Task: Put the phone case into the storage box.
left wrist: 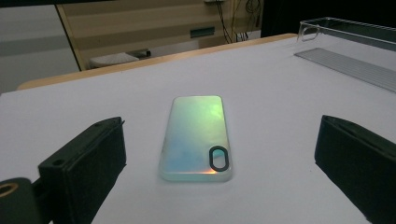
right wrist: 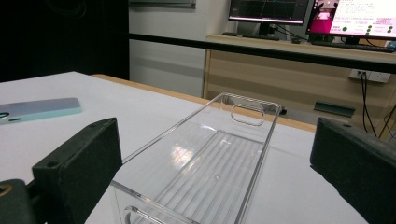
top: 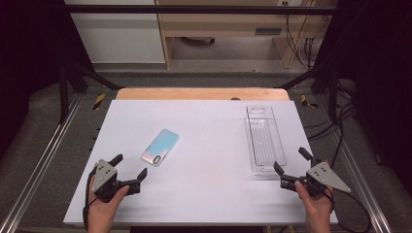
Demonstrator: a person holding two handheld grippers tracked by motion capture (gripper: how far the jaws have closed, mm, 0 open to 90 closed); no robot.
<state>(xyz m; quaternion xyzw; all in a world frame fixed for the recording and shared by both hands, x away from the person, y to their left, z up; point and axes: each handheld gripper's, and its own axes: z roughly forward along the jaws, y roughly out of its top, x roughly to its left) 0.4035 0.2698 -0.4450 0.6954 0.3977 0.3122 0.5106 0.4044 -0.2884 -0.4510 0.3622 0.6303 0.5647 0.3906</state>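
Note:
A phone in an iridescent pale-green case [top: 160, 146] [left wrist: 197, 136] lies back-up on the white table, left of centre. My left gripper [top: 129, 167] [left wrist: 219, 172] sits open just short of the phone's near end, its jaws spread wider than the phone and touching nothing. A clear plastic tray [top: 264, 140] [right wrist: 205, 172] lies lengthwise on the right side, empty, with a cut-out handle at its far end. My right gripper [top: 292, 161] [right wrist: 219, 182] is open at the tray's near end, the jaws standing either side of it without contact. The phone [right wrist: 37, 110] also appears far left in the right gripper view.
The white table top [top: 204, 194] has a wooden strip [top: 201, 93] along its far edge. Metal rails [top: 39, 160] run along both sides. A desk with monitors [right wrist: 359, 18] stands beyond the table.

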